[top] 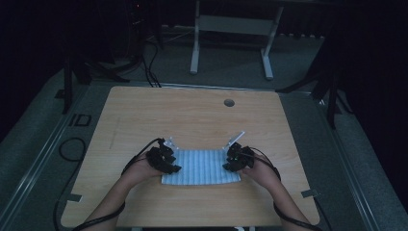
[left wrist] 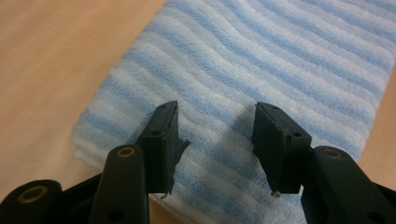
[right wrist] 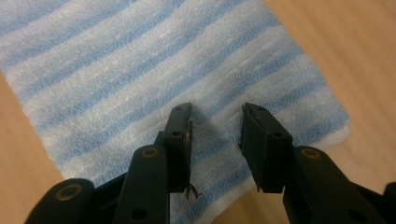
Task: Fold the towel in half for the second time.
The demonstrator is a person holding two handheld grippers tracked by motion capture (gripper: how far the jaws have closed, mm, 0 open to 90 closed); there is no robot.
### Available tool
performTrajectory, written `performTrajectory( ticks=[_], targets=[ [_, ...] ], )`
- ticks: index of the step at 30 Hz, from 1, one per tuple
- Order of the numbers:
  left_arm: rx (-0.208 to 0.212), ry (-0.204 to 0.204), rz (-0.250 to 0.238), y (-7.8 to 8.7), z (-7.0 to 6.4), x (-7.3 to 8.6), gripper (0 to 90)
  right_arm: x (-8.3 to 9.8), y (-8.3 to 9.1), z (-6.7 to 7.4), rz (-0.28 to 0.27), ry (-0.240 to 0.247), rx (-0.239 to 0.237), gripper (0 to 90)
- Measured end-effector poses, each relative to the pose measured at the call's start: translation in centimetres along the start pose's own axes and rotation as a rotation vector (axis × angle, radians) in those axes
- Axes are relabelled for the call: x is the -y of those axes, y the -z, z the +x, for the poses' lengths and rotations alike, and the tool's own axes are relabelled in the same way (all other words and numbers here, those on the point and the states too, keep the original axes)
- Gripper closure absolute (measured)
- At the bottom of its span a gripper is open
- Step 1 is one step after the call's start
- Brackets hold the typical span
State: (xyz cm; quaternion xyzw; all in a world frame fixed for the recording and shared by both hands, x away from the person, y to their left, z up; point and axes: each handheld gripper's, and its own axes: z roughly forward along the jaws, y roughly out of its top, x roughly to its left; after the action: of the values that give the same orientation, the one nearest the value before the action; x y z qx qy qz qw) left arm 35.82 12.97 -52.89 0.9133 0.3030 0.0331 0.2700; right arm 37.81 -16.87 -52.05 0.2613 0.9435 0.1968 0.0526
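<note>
A folded blue-and-white striped towel [top: 201,166] lies flat on the wooden table [top: 192,120], near its front edge. My left gripper [top: 166,160] rests at the towel's left end, and in the left gripper view [left wrist: 217,135] its jaws stand open just above the striped cloth [left wrist: 261,60], nothing between them. My right gripper [top: 236,159] sits at the towel's right end. In the right gripper view [right wrist: 216,133] its jaws are open over the towel [right wrist: 140,60], close to one corner, and hold nothing.
A round cable hole [top: 229,102] sits near the table's far edge. Bare wood surrounds the towel on all sides. Beyond the table stand a white frame [top: 231,33], dark stands and floor cables [top: 149,67].
</note>
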Motion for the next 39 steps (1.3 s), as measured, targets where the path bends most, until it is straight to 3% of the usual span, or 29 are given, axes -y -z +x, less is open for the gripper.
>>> performTrajectory(
  ticks=[7, 11, 16, 20, 23, 25, 27, 29, 32, 39],
  targets=[
    [-0.027, 0.023, 0.006, 0.0, 2.4, -0.7, 50.6, -2.3, -0.9, -1.5, 0.009, -0.016, 0.014, 61.8],
    [-0.076, 0.053, -0.004, -0.2, 4.2, -1.1, 47.8, -4.1, -1.7, -2.6, 0.021, -0.033, 0.011, 60.9],
    [-0.061, 0.085, -0.035, 0.0, 4.8, -0.9, 47.8, -4.5, -1.8, -2.9, 0.023, -0.036, 0.020, 57.6],
    [-0.053, 0.092, -0.067, 0.9, 4.3, -0.5, 47.0, -4.4, -1.3, -2.6, 0.012, -0.029, 0.023, 50.7],
    [-0.056, 0.093, -0.083, 1.5, 3.8, 0.0, 41.5, -3.7, -0.5, -2.3, -0.017, -0.023, 0.010, 39.7],
    [-0.059, 0.097, -0.087, 1.6, 3.6, 0.2, 29.8, -3.5, -0.2, -2.2, -0.026, -0.026, 0.004, 37.7],
    [-0.054, 0.117, -0.099, 2.0, 3.3, 0.9, 25.7, -2.9, 0.4, -2.2, -0.071, -0.055, -0.006, 28.6],
    [-0.078, 0.119, -0.125, 2.3, 2.8, 1.5, 21.1, -2.3, 0.6, -2.1, -0.094, -0.053, -0.014, 19.8],
    [-0.088, 0.131, -0.163, 2.8, 1.6, 2.5, 13.7, -1.0, 0.9, -2.0, -0.127, -0.061, -0.018, 13.4],
    [-0.138, 0.139, -0.259, 3.8, 0.2, 4.8, 7.8, 2.0, 2.1, -1.6, -0.245, -0.091, 0.015, 12.4]
  ],
)
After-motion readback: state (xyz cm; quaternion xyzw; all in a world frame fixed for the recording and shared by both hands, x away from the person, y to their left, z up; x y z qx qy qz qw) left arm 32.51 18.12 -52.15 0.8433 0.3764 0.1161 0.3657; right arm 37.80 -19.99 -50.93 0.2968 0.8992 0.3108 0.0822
